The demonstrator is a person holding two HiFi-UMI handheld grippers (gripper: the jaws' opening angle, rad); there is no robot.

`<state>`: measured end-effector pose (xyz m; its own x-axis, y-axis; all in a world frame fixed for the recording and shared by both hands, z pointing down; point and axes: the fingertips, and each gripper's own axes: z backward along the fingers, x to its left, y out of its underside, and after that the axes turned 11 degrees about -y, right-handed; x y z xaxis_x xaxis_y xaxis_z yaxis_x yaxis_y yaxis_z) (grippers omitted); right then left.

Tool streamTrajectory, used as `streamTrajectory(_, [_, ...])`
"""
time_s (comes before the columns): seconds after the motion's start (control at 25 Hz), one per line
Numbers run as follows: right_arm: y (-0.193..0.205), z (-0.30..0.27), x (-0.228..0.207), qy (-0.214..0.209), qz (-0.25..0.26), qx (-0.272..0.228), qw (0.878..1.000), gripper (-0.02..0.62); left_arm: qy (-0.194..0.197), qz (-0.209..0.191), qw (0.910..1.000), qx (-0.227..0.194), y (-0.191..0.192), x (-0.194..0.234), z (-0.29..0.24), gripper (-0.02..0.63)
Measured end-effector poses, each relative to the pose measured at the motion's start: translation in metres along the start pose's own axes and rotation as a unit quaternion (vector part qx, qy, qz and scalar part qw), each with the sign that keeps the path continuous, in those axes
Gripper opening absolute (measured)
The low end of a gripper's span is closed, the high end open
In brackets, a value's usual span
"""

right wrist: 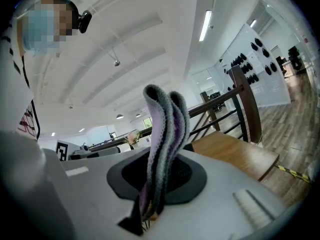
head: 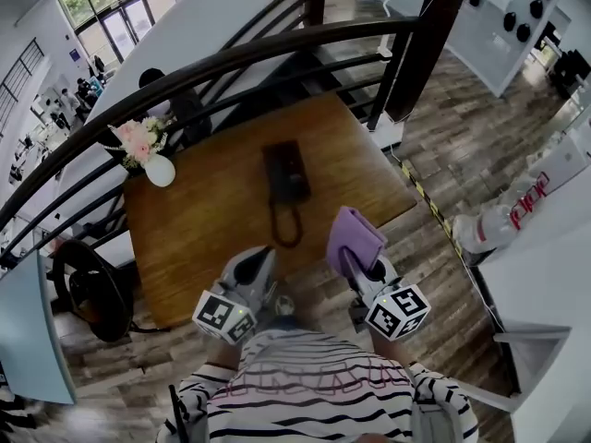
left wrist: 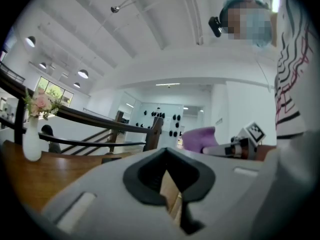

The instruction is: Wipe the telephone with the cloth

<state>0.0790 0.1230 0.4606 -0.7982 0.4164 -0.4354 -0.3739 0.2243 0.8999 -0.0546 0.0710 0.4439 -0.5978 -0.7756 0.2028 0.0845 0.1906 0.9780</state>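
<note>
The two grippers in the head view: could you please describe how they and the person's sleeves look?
The left gripper and right gripper are both light grey moulded shells, with a black lining round the jaws. Each carries a white cube printed with black square markers. The sleeves are white with black stripes.

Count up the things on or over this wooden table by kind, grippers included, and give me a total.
Telephone: 1
Vase of flowers: 1
Cloth: 1
Grippers: 2 (left gripper, right gripper)
Total: 5
</note>
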Motion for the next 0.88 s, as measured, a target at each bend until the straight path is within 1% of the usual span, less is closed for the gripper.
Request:
streamTrajectory(0.2, [-0.009,-0.047,-0.010,0.007,0.003,-0.002,1.000,0.049,0.012,0.003,0.9999,-0.001,-0.011,0.041,-0.025,0.002])
streamTrajectory(0.4, [-0.013,-0.086,-0.017,0.015,0.006,-0.001,1.000,0.049,0.017,0.006,0.9998,-0.006,-0.020,0.079,-0.039,0.002])
streamTrajectory(0.6, [-0.016,-0.120,-0.021,0.018,0.010,-0.001,1.000,0.049,0.006,0.017,0.9998,-0.010,-0.024,0.119,-0.044,0.002])
streamTrajectory(0.76, [-0.013,-0.138,-0.035,0.022,0.007,0.010,1.000,0.049,0.008,0.025,0.9996,-0.007,-0.021,0.133,-0.055,0.002])
streamTrajectory(0.88, [-0.016,-0.151,-0.049,0.021,0.004,0.013,1.000,0.049,0.000,0.029,0.9996,-0.004,-0.020,0.142,-0.067,0.002])
